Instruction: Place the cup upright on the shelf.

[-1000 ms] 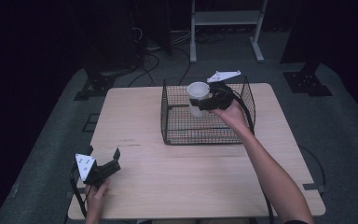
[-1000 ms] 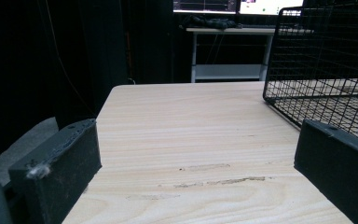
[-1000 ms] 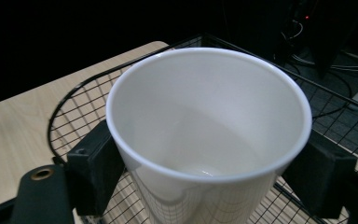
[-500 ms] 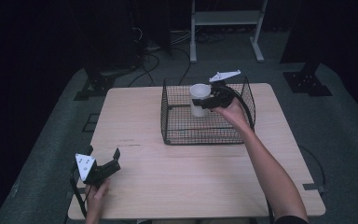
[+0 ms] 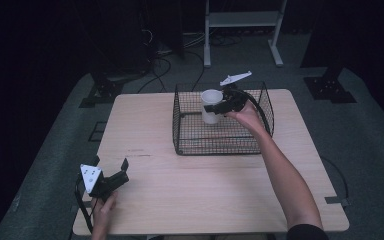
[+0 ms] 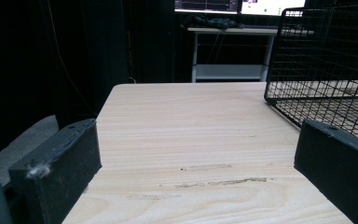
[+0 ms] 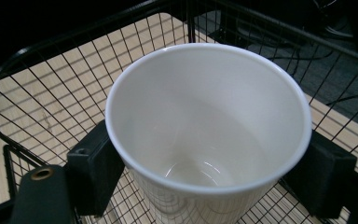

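White cup (image 5: 211, 106) held inside the wire basket (image 5: 223, 142) by the right gripper (image 5: 222, 107).

From the high view, the cup stood upright in the basket's far half, the right gripper's jaws pinching its sides; the left gripper (image 5: 111, 172) sat well apart from the basket, near the table (image 5: 200, 195) corner. In the left gripper view, its jaws stood spread, the basket (image 6: 326, 70) ahead to one side. In the right gripper view, both jaws pressed the cup (image 7: 208, 126) within the basket (image 7: 42, 88).

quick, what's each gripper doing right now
Left gripper: open, holding nothing.
Right gripper: closed on the white cup, inside the wire basket.
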### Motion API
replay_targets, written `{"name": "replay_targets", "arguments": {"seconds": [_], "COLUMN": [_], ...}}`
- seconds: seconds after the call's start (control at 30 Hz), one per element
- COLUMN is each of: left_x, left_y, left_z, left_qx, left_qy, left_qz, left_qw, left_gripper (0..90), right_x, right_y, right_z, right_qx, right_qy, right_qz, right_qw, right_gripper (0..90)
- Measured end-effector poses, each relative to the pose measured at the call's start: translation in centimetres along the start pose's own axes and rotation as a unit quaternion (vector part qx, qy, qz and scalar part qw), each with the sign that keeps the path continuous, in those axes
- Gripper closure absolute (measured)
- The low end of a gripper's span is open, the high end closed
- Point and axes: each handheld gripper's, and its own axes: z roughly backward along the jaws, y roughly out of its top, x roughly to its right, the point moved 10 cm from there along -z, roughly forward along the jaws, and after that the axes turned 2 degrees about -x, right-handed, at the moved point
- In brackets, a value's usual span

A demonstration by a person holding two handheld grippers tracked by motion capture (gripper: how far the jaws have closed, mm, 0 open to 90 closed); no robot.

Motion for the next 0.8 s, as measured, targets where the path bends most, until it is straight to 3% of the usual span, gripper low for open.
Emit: {"name": "replay_targets", "arguments": {"seconds": [0.4,0.8], "left_x": [0.0,0.1], "left_y": [0.0,0.0], "left_z": [0.0,0.1], "left_qx": [0.001,0.000], "left_qy": [-0.001,-0.002], "left_qz": [0.001,-0.002], "left_qw": [1.0000,1.0000], "left_gripper": [0.0,0.0], "right_x": [1.0,1.0], "right_y": [-2.0,-3.1], "right_z": [-1.6,-2.4], "right_qx": [-0.042,-0.069], "right_qy": [0.008,0.014], "right_qz": [-0.011,-0.012], "right_qw": [0.9990,0.9974], "right_gripper": [19.5,19.4]}}
